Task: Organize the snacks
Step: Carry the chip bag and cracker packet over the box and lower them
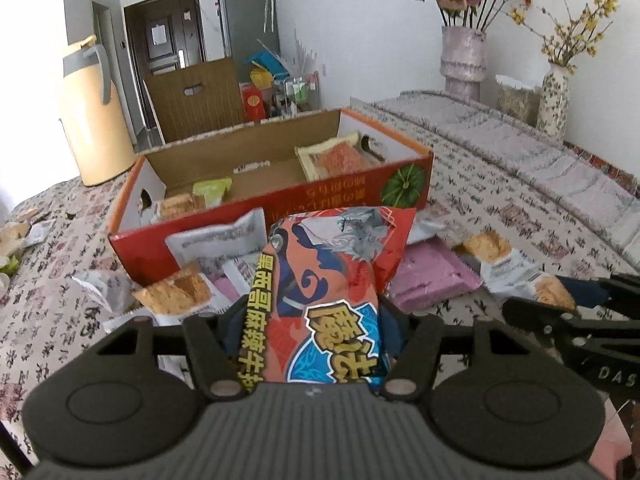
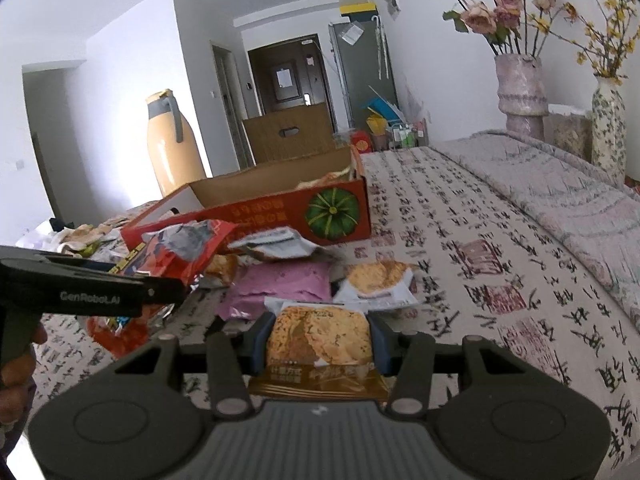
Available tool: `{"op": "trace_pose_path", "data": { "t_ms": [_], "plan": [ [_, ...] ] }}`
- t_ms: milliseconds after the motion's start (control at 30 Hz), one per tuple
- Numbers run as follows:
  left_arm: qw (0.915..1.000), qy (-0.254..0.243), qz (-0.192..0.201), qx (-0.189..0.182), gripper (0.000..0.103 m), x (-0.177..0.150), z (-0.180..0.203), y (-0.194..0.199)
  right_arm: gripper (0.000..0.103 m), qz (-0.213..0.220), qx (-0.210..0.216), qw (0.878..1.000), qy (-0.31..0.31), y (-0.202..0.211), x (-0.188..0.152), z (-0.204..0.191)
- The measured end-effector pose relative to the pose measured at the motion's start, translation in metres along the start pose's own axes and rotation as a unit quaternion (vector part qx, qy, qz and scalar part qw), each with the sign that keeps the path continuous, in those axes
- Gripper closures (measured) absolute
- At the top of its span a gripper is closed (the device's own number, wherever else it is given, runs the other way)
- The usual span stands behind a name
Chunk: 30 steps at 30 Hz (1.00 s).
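My left gripper is shut on a red snack bag with yellow lettering, held just above the pile and in front of the red cardboard box. The box holds several snack packs. In the right wrist view the same bag sticks out from the left gripper at the left edge. My right gripper is shut on a clear pack of a golden round cracker, low over the patterned cloth. Loose snacks lie between both grippers and the box.
A pink packet, silver pouches and more cracker packs lie in front of the box. A tan thermos jug stands back left. Two vases and a folded quilt are at the right.
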<state>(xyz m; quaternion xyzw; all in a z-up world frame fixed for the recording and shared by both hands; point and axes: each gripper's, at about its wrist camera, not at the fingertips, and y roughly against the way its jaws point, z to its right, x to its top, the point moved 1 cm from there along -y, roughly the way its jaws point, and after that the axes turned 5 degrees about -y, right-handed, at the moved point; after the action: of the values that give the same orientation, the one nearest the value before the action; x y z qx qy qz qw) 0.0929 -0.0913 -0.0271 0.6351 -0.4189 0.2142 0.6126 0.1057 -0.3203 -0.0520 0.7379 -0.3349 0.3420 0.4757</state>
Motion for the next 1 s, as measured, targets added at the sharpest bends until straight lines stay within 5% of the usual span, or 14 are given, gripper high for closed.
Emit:
{"op": "trace_pose_path", "data": {
  "t_ms": [467,1000],
  "plan": [
    [0.9976,0.020,0.058,0.031,0.038,0.039,-0.028,0.013,0.055,0.037,0.011,0.999,0.017,-0.013,0.036,-0.020],
    [0.9924,0.029,0.090,0.079,0.038,0.099,-0.068,-0.014,0.055,0.083,0.026,0.995,0.047,-0.065,0.116,-0.052]
  ]
}}
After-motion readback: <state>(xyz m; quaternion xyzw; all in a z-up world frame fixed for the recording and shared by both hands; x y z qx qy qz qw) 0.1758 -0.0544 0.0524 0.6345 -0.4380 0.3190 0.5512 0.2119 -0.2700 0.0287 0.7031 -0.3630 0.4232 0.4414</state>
